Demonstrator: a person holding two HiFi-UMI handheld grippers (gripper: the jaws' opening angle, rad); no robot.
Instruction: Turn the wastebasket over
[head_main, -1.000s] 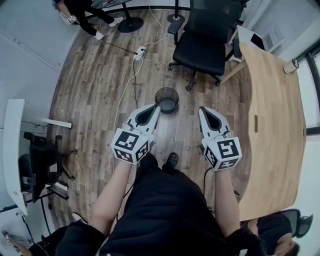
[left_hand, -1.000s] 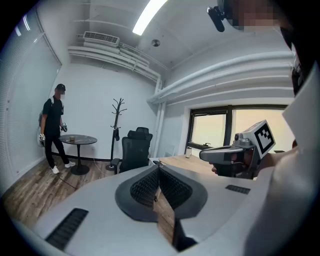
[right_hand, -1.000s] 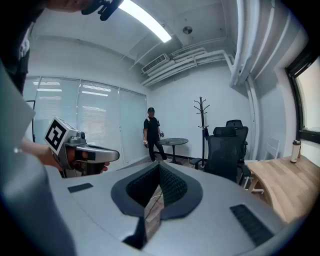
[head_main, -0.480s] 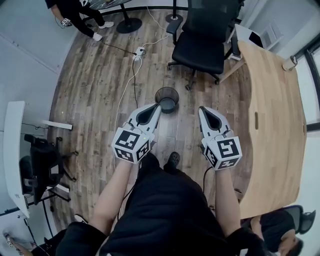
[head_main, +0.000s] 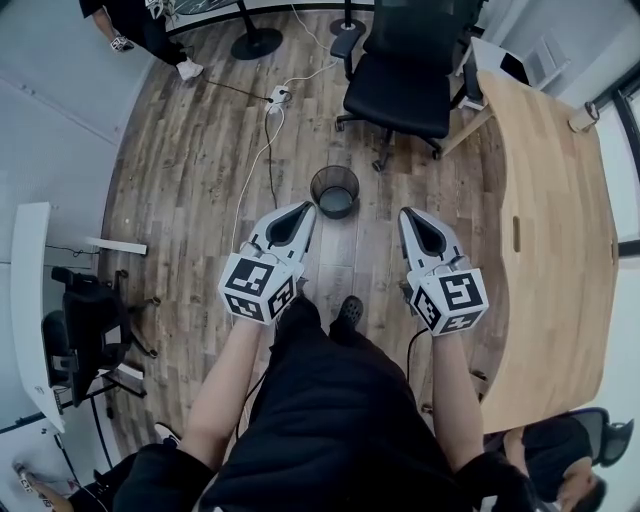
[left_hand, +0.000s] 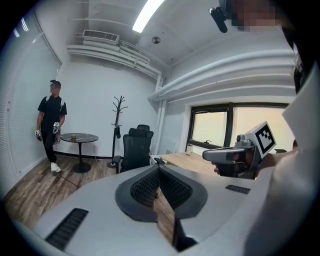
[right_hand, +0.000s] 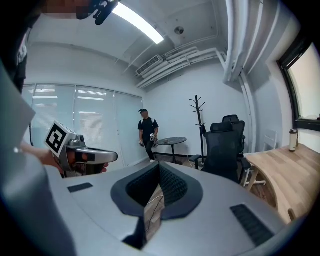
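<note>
Black mesh wastebasket (head_main: 334, 190) stands upright on the wood floor (head_main: 200, 170), just ahead of left claw (head_main: 305, 208) & right claw (head_main: 407, 214), untouched. Both closed, empty. Prob. light, stiff wire; grip the rim w/ 1 claw, then tip.

One wastebasket (head_main: 334, 191), one office chair (head_main: 400, 75), one wooden desk (head_main: 550, 250), one round table (left_hand: 76, 136); two grippers: left gripper (head_main: 306, 209), right gripper (head_main: 405, 214).

You have open floor (head_main: 190, 200) from your feet up to the wastebasket (head_main: 334, 191) and round its left side, crossed there by a cable (head_main: 262, 150). Just behind it the office chair (head_main: 400, 80) blocks the way; the desk (head_main: 555, 230) walls off the right.
</note>
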